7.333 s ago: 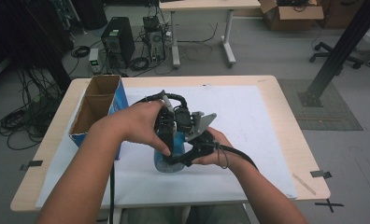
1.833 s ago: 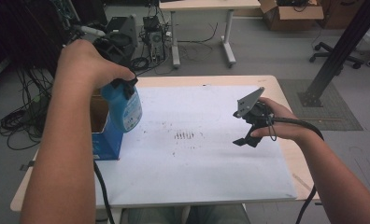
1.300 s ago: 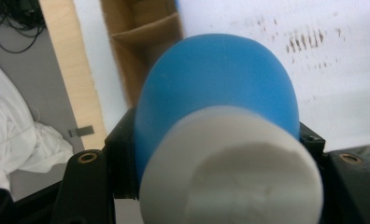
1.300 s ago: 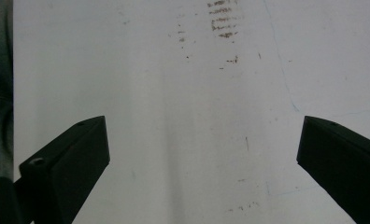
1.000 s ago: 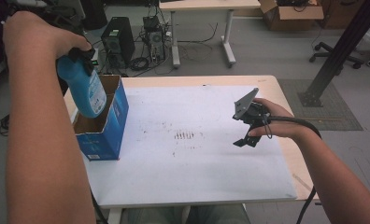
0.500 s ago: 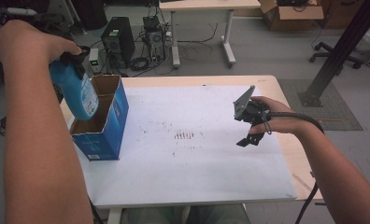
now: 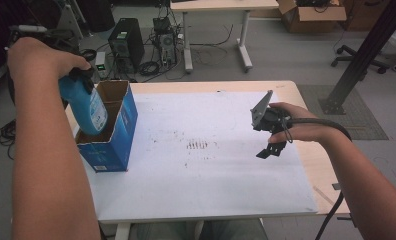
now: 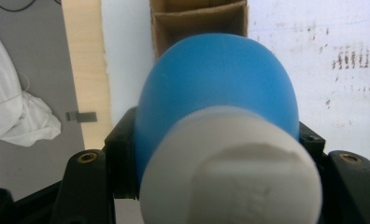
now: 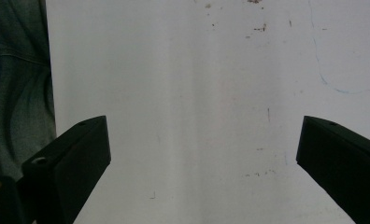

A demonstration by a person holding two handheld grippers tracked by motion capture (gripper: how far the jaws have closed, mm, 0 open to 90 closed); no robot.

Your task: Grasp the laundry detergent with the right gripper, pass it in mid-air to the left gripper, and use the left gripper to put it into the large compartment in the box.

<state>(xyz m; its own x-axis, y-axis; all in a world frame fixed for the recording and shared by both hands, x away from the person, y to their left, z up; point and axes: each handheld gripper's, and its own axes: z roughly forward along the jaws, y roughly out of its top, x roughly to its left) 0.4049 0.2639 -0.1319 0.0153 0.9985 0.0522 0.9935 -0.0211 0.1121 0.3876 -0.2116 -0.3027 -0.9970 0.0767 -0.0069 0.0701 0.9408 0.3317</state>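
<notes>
The left tool [image 7: 78,82] grips a blue bottle [image 7: 86,105] by its neck end, with its jaws pressed against both sides of the bottle just behind the white cap [image 8: 230,168]. In the high view the bottle hangs tilted, bottom end down, with its lower part inside the open top of a blue cardboard box [image 7: 113,137]. The box stands upright at the left side of the tabletop [image 7: 306,165], on the white sheet [image 7: 206,190] that covers most of it. From the left tool's own camera, the rounded blue body of the bottle [image 8: 216,88] points away toward the brown inside of the box [image 8: 197,18], whose cardboard divider splits it into compartments; which compartment the bottle enters I cannot tell.

The left hand [image 7: 41,57] wraps around the tool from above, and the forearm rises along the left edge of the high view.

The right tool [image 7: 272,149] is held above the right part of the tabletop, well apart from the box and the bottle. Its jaws stand wide open with nothing between them; its own camera looks down past the two black jaws onto the bare white sheet [image 9: 197,93], which carries a few small brown specks. The right hand [image 7: 296,125] holds the tool with the grey three-cornered plate [image 7: 261,110] turned up, and a black cable [image 7: 331,125] trails back along the forearm.

A patch of dark smudges [image 7: 198,145] marks the middle of the sheet, between the box and the right tool.
</notes>
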